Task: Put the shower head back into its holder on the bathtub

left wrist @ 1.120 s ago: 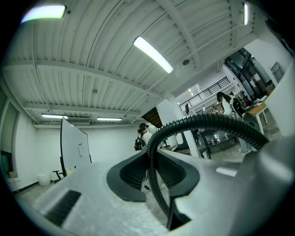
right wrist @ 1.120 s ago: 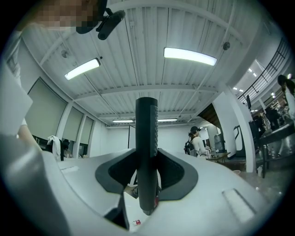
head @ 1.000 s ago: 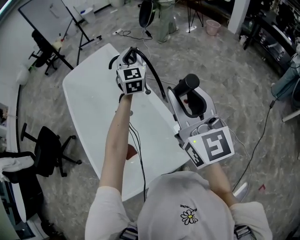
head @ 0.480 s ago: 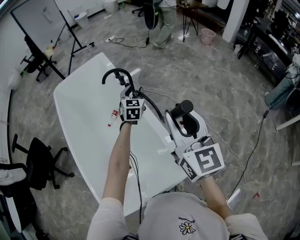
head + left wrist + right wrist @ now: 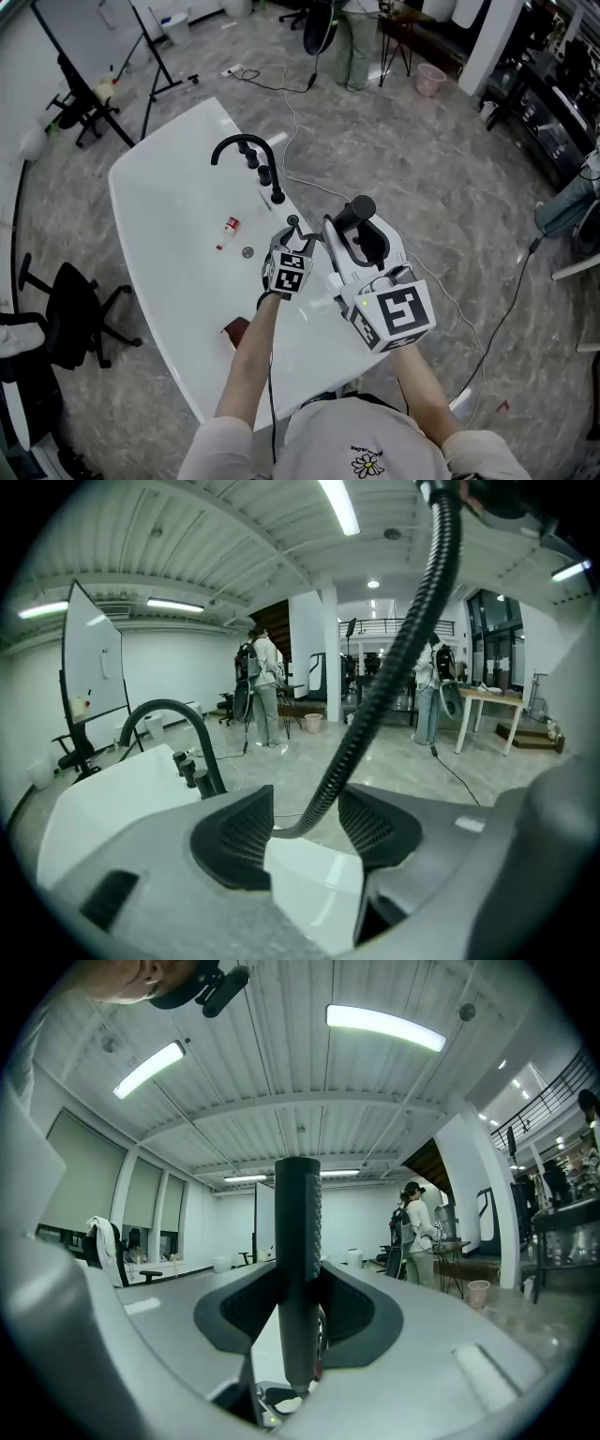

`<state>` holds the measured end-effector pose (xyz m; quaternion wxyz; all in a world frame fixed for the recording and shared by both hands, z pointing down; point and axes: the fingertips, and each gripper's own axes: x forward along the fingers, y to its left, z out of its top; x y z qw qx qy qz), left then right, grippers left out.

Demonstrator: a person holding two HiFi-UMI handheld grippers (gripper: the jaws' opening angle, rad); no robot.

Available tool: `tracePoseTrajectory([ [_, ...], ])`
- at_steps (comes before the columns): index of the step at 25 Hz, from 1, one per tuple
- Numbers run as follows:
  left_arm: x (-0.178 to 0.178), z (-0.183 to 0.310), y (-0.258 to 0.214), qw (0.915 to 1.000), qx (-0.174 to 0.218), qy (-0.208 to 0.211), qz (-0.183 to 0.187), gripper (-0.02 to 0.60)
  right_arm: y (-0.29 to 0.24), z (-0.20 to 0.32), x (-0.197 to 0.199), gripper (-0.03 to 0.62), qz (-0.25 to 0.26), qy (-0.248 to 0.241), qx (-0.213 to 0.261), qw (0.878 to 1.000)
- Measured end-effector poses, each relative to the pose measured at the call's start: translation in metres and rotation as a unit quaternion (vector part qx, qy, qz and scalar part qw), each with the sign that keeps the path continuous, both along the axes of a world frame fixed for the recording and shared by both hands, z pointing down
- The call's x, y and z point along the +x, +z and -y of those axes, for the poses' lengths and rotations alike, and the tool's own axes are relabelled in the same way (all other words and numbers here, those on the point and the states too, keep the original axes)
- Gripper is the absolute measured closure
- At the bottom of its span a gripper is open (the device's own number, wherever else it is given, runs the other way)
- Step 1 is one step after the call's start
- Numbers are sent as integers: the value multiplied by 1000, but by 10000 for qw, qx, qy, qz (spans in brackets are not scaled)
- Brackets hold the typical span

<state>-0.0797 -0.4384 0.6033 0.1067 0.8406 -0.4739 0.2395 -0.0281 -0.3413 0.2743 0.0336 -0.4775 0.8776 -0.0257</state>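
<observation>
A white bathtub [image 5: 159, 202] carries a black arched faucet [image 5: 240, 145] and black knobs [image 5: 265, 175] on its right rim. My right gripper [image 5: 361, 246] is shut on the black shower head [image 5: 360, 211], whose handle [image 5: 298, 1241] stands upright between its jaws [image 5: 298, 1312]. My left gripper [image 5: 298, 239] sits low over the rim just left of it. Its jaws [image 5: 305, 819] have just been opening and stand wide. The black ribbed hose [image 5: 394, 667] runs loosely between them without being pinched. Which rim fitting is the holder I cannot tell.
Inside the tub lie a small bottle [image 5: 228, 228], the drain [image 5: 247, 252] and a reddish object [image 5: 236, 330]. An office chair [image 5: 70, 309] stands left of the tub, with an easel stand [image 5: 155, 56] behind it. A person [image 5: 352, 37] stands far off and cables [image 5: 487, 328] cross the floor.
The left gripper has dropped from high above the faucet to the near rim beside the right gripper, and its jaws have opened. The right gripper with the shower head shifted slightly.
</observation>
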Motion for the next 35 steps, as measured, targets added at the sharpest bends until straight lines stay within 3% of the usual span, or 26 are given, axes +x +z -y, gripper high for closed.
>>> tracePoseTrajectory([
  [9, -13, 6, -36, 9925, 443, -546, -995, 376, 43, 52, -17, 456, -51, 64, -225, 9997],
  [16, -23, 7, -31, 9899, 504, -559, -1199, 376, 89, 94, -36, 456, -86, -65, -583, 9982],
  [23, -61, 17, -10, 9829, 465, -1017, -1462, 382, 142, 141, -54, 456, -43, -62, -894, 9960],
  [26, -81, 20, 1, 9785, 397, -1295, -1555, 440, 162, 158, -64, 456, -34, -8, -1013, 9949],
  [30, -98, 27, 12, 9723, 295, -1608, -1673, 579, 193, 180, -76, 456, -321, 64, -1091, 9935],
  [35, -114, 26, 26, 9601, 301, -1900, -2031, 586, 239, 191, -96, 456, -853, -71, -1151, 9897],
])
